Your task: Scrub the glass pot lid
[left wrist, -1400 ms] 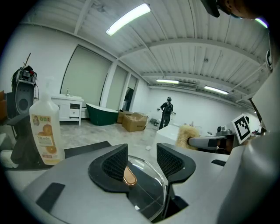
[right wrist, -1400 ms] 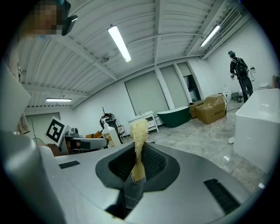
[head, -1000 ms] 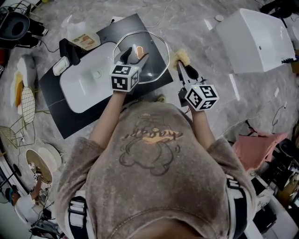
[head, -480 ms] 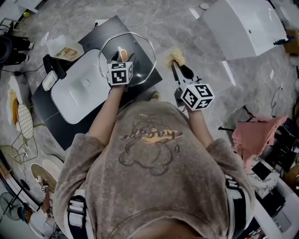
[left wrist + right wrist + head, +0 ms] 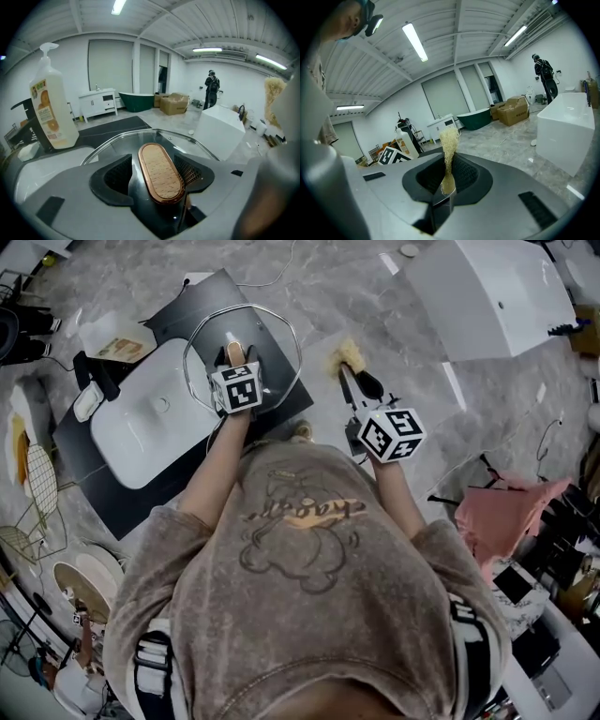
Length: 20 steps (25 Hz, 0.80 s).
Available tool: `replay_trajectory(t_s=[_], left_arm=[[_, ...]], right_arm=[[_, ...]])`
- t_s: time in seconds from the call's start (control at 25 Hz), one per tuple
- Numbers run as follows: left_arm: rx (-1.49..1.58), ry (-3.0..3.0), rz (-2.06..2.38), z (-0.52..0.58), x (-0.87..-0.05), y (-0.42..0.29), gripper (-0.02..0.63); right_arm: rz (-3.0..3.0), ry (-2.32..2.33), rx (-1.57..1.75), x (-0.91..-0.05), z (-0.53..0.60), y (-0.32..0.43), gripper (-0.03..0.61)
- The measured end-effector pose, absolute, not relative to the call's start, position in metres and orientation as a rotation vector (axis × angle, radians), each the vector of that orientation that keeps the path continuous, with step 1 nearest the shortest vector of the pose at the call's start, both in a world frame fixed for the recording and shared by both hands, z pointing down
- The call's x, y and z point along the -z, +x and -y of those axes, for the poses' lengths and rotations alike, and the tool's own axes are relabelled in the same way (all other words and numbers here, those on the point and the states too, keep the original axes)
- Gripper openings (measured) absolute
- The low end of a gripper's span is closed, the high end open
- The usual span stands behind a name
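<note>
The left gripper (image 5: 233, 360) has its jaws shut tight on the wooden handle (image 5: 159, 172) of the glass lid (image 5: 281, 343). The handle's long side points straight out from the jaws. The right gripper (image 5: 354, 381) pinches a yellow scrubber (image 5: 349, 356) in its jaws. The scrubber is right of the lid, near it but not touching, so I think it must go left. A white sink (image 5: 131, 427) sits left of the lid, and a soap bottle (image 5: 50, 112) stands there too.

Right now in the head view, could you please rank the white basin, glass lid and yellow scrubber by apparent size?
1. white basin
2. glass lid, slightly smaller
3. yellow scrubber, far smallest
</note>
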<state>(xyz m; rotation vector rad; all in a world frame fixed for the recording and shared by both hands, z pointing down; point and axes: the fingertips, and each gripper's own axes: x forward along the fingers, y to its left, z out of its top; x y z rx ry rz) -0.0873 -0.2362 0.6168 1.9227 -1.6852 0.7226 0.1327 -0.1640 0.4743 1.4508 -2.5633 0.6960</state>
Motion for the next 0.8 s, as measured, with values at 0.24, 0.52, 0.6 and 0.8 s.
replay_trajectory(t_s=[0.24,0.52,0.6,0.8], left_arm=[[-0.731,1.891,1.712,0.236,-0.619,-0.086,0.236],[-0.708,1.838,1.709,0.231,-0.617,-0.09,0.199],[-0.7,1.854,1.693,0.229,-0.61,-0.089,0.187],[-0.627,1.924,1.644,0.226,-0.587,-0.084,0.183]], right_arm=[[2.565,1.389,-0.713,-0.485,0.166,0.132,0.031],[2.569,1.375,-0.709,-0.486,0.169,0.14,0.031],[2.565,1.383,-0.707,-0.486,0.168,0.146,0.031],[2.567,1.397,-0.704,-0.487,0.17,0.149,0.031]])
